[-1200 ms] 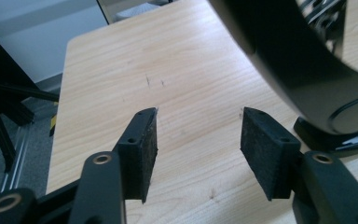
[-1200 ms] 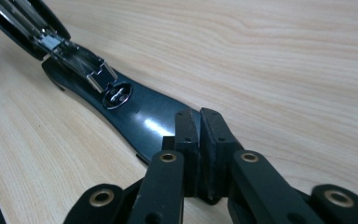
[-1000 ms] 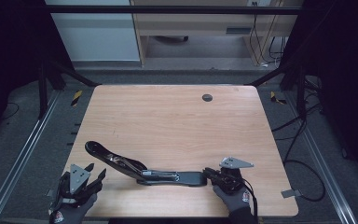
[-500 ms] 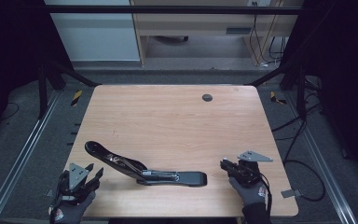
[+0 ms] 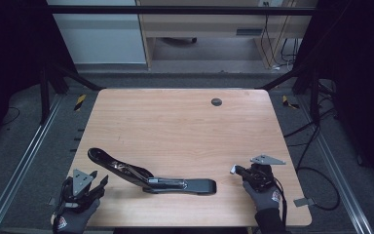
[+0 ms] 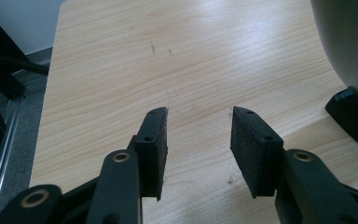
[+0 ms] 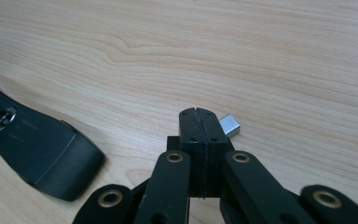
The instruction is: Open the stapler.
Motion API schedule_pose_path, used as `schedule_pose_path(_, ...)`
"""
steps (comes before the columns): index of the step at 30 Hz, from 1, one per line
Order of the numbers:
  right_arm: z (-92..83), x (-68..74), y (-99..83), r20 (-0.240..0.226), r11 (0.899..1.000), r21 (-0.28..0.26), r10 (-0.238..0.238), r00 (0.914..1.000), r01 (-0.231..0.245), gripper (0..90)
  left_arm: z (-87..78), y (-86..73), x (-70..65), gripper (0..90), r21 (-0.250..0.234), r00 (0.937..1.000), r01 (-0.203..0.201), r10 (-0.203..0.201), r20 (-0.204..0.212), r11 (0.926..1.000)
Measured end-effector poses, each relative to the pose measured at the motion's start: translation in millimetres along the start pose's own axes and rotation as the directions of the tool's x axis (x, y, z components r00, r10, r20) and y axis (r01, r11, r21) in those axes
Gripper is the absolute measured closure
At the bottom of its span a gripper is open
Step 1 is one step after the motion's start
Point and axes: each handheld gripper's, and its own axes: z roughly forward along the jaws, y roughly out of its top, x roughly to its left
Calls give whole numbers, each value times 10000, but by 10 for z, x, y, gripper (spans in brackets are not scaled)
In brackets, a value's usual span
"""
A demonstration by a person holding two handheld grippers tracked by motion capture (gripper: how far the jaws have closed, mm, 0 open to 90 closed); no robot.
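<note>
No readable writing on the stapler (image 5: 151, 176); left gripper (image 6: 198, 140) fingers apart, right gripper (image 7: 200, 122) fingers pinching staples (image 7: 229, 125).

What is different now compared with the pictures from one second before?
The right gripper moved right, away from the stapler, and its jaws closed on a small silver block. The stapler and the left gripper, jaws open, stayed in place.

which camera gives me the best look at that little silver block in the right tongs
The right gripper view: the silver block sticks out beside the pads of the right tongs, which are shut on it. In the high view it is a small bright speck at the tips, right of the black stapler.
</note>
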Motion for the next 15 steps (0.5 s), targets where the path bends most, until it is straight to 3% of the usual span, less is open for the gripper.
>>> schedule_pose_path(15, 301, 55, 85, 182, 9974, 686, -233, 9996, 220, 900, 11, 0, 1, 556, 102, 10000, -21, 20, 74, 9999)
